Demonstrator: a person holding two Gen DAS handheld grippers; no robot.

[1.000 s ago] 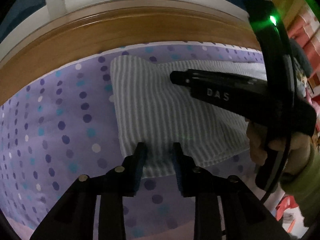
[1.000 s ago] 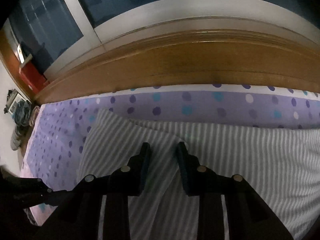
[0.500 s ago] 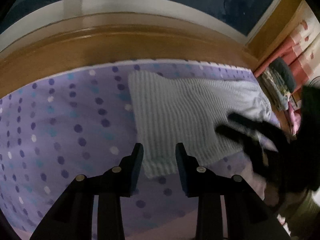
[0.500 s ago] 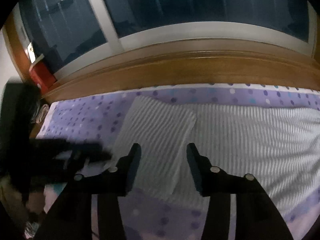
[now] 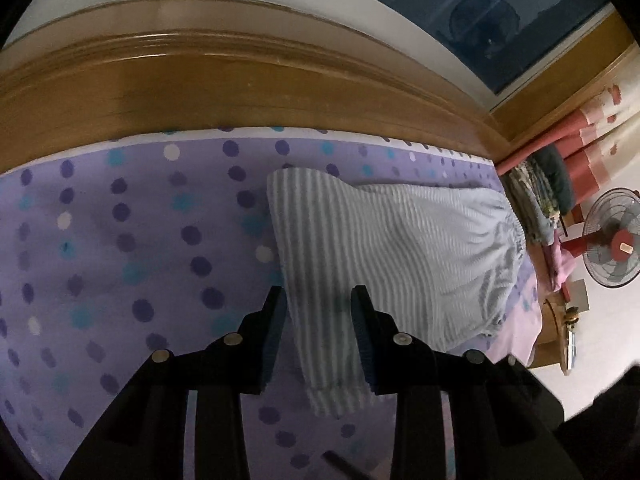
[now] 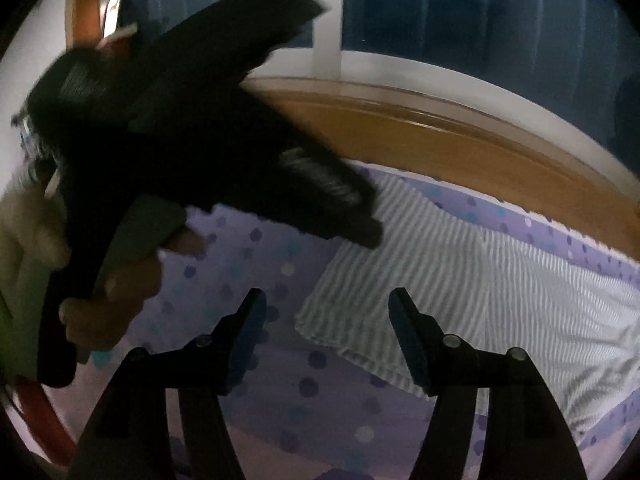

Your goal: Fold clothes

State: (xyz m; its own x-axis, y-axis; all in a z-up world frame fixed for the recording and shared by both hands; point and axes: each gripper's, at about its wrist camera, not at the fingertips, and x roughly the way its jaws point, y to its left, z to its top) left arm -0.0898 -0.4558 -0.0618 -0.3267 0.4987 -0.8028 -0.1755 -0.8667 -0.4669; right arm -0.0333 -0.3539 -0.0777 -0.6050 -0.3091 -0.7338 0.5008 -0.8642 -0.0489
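A grey-and-white striped garment (image 5: 384, 248) lies partly folded on a purple dotted bedsheet (image 5: 120, 232). My left gripper (image 5: 318, 316) is open, its jaws either side of the garment's near narrow end. My right gripper (image 6: 326, 320) is wide open and empty, above the garment's folded left corner (image 6: 360, 296). In the right wrist view the left gripper's black body (image 6: 208, 140) and the hand holding it fill the upper left, above the garment's edge.
A wooden bed frame (image 5: 240, 80) runs along the far side under a dark window (image 6: 440, 8). A red standing fan (image 5: 612, 240) and a pile of clothes (image 5: 536, 196) are at the right, off the bed.
Both grippers have pulled back and up from the garment. The right gripper has opened wide and swung left, so the left gripper now shows close in its view.
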